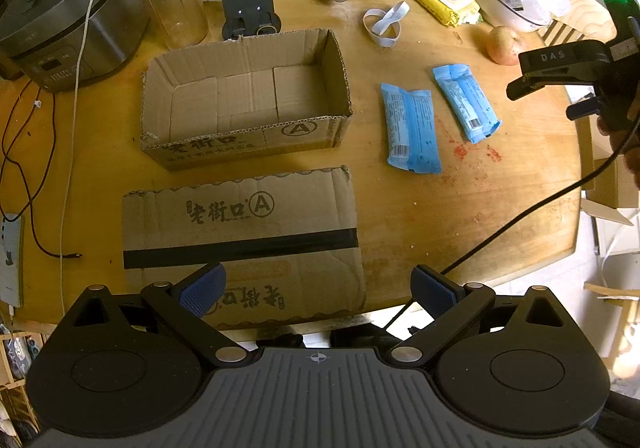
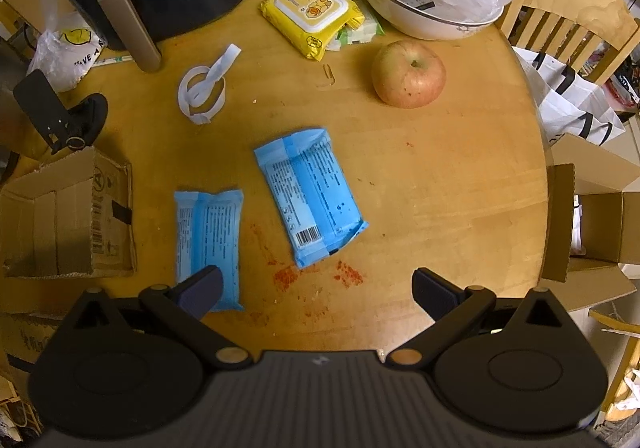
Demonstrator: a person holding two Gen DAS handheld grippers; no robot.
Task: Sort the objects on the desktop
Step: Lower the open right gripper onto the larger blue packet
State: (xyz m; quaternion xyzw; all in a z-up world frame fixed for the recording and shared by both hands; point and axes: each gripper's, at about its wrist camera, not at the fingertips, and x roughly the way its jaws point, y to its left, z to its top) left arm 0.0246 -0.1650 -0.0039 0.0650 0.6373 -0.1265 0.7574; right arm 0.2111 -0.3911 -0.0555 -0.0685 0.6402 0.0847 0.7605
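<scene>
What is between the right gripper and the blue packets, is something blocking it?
Nothing visible blocks it. The right gripper is open above bare table, and the two blue packets lie flat just ahead. Only red crumbs lie between.

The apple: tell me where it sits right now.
In the right wrist view the apple rests on the wooden table toward the far right, just in front of the white bowl and right of the yellow wipes pack.
</scene>
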